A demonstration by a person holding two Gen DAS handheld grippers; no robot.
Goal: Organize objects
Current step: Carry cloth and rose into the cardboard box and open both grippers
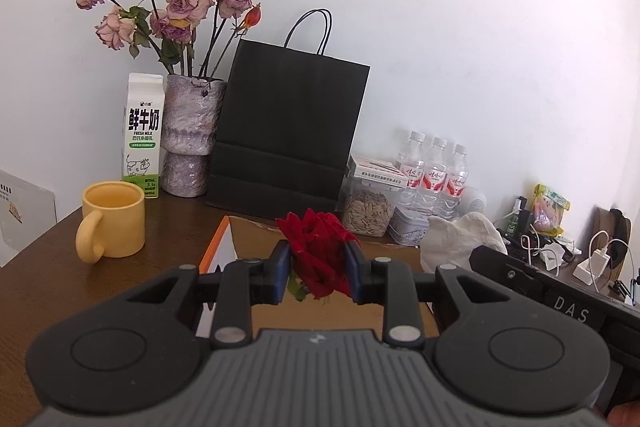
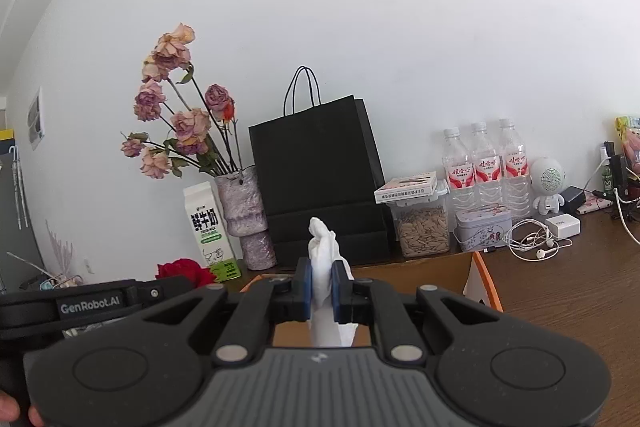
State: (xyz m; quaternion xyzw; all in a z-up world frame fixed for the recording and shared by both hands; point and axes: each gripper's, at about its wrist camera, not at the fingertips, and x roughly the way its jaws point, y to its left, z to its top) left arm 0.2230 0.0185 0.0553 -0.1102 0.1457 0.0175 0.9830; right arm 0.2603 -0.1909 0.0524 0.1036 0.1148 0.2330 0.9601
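While both grippers hang above the open cardboard box [image 1: 256, 239], each one has something clamped between its blue pads. Over on the left gripper [image 1: 318, 269], the fingers are clenched on a red rose [image 1: 316, 247], the bloom bulging out ahead of the pads and a bit of green leaf peeking below, all of it held up over the box and clear of the wooden table [image 1: 40, 287]. And the right gripper [image 2: 320, 285] is pinched tight on a crumpled white tissue [image 2: 322, 251], which sticks up above the pads and trails down beneath them, again over the box, whose orange-edged flap shows on its right side. From the right wrist view the rose shows low to the left of the tissue, just above the other gripper's black body. Behind the box stands a black paper bag [image 1: 288, 123] against the white wall. Left of the box sits a yellow mug [image 1: 114, 223], with a milk carton [image 1: 142, 139] and a purple vase of dried roses [image 1: 192, 135] behind it. Right of the box, beyond its far corner, a jar of seeds [image 2: 422, 229], a patterned tin [image 2: 482, 229] and three water bottles [image 2: 486, 167] are lined up, with white earphones [image 2: 532, 241] lying just beside the tin
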